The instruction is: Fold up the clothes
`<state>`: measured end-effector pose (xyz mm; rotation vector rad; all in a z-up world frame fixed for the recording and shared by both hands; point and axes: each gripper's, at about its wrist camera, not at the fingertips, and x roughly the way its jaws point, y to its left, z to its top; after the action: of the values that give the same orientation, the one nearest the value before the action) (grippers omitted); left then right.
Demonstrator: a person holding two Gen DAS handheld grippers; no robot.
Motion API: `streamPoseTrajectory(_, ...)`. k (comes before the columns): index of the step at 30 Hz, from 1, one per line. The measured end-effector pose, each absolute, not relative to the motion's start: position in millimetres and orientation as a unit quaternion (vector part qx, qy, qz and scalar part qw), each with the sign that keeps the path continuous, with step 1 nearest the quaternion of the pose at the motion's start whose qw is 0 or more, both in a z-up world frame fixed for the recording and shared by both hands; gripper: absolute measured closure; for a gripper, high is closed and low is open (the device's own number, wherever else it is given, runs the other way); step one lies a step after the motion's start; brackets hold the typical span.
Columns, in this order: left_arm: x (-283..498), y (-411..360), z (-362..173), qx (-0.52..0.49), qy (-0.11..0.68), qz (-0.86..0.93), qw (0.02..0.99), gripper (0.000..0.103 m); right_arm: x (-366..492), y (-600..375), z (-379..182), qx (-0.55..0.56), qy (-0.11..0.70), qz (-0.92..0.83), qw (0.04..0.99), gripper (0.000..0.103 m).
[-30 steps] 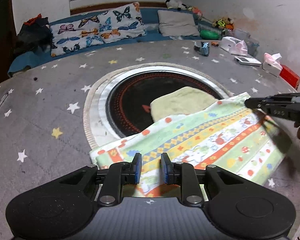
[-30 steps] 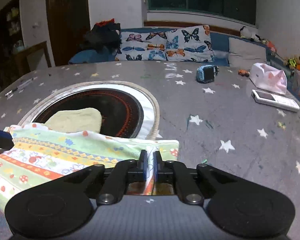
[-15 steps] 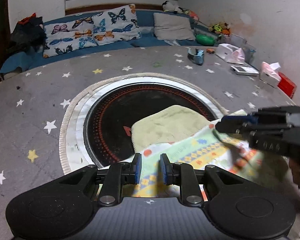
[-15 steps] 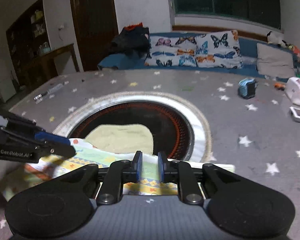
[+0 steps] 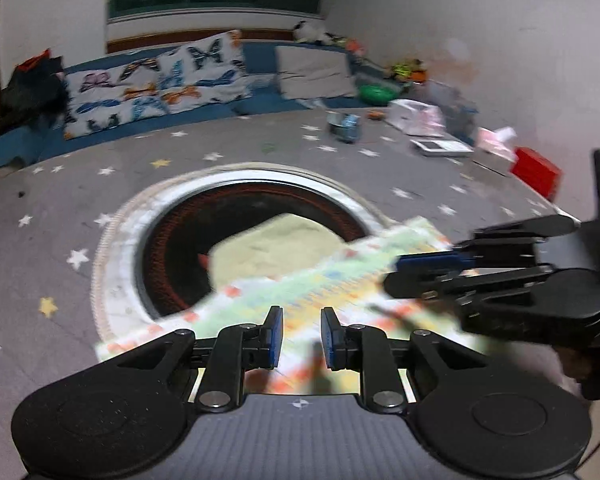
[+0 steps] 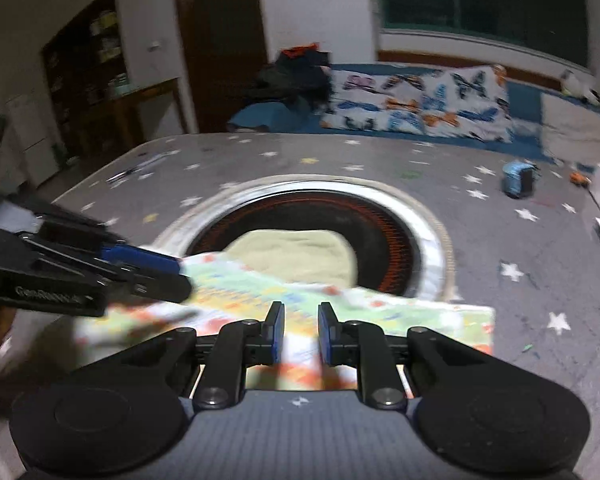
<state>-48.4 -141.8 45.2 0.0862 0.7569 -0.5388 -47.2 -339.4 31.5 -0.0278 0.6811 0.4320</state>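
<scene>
A colourful patterned cloth (image 5: 320,292) lies folded on the star-print table, its far edge over a pale yellow-green cloth (image 5: 276,244) in the dark round centre. My left gripper (image 5: 300,338) is open and empty above the cloth's near part. My right gripper (image 6: 299,332) is open and empty above the same cloth (image 6: 284,296). In the left wrist view the right gripper (image 5: 400,276) reaches in from the right over the cloth. In the right wrist view the left gripper (image 6: 180,272) reaches in from the left. Both views are motion-blurred.
A round dark inset (image 5: 188,256) with a white rim sits mid-table. At the far right stand a blue watch-like object (image 5: 344,126), tissue packs (image 5: 416,120), a white device (image 5: 440,147) and a red box (image 5: 538,170). A sofa with butterfly cushions (image 5: 152,88) lies behind.
The right gripper has let go of the cloth corner and opened. Both grippers have lifted and drawn close together over the cloth, which now lies folded narrower.
</scene>
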Motion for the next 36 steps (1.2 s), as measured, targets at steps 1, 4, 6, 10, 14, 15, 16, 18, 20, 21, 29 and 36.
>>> streamPoseTrajectory(1,-56,-144,44,0.044,0.364,-0.267,0.891,0.08,-53,-335,31,-0.017,0.331,0.218,0.918,0.086)
streamPoseTrajectory(4,-76,-145,40,0.049,0.361,-0.276,0.89,0.08,-70,-324,29,-0.031,0.33,0.233,0.914,0.086)
streamPoseTrajectory(6,-86,-144,36,0.051,0.36,-0.276,0.89,0.08,-81,-318,27,-0.041,0.329,0.237,0.913,0.086)
streamPoseTrajectory(10,-102,-140,30,0.048,0.354,-0.275,0.893,0.08,-105,-307,23,-0.068,0.322,0.237,0.914,0.086)
streamPoseTrajectory(14,-111,-135,26,0.041,0.349,-0.276,0.895,0.079,-123,-302,24,-0.083,0.308,0.235,0.918,0.086)
streamPoseTrajectory(15,-112,-134,24,0.038,0.35,-0.275,0.895,0.079,-126,-302,21,-0.082,0.308,0.233,0.919,0.086)
streamPoseTrajectory(16,-112,-132,22,0.033,0.352,-0.275,0.894,0.079,-127,-302,19,-0.083,0.312,0.233,0.917,0.086)
streamPoseTrajectory(18,-114,-130,21,0.029,0.354,-0.273,0.894,0.079,-129,-303,17,-0.077,0.313,0.229,0.918,0.086)
streamPoseTrajectory(20,-116,-127,25,0.025,0.351,-0.27,0.896,0.078,-131,-305,18,-0.071,0.312,0.227,0.92,0.086)
streamPoseTrajectory(21,-117,-125,27,0.023,0.349,-0.268,0.898,0.078,-132,-307,20,-0.067,0.31,0.226,0.921,0.086)
streamPoseTrajectory(29,-120,-106,19,-0.005,0.359,-0.243,0.901,0.077,-137,-319,17,-0.048,0.318,0.213,0.923,0.085)
streamPoseTrajectory(36,-121,-98,18,-0.014,0.361,-0.239,0.901,0.077,-132,-363,15,-0.019,0.327,0.134,0.936,0.085)
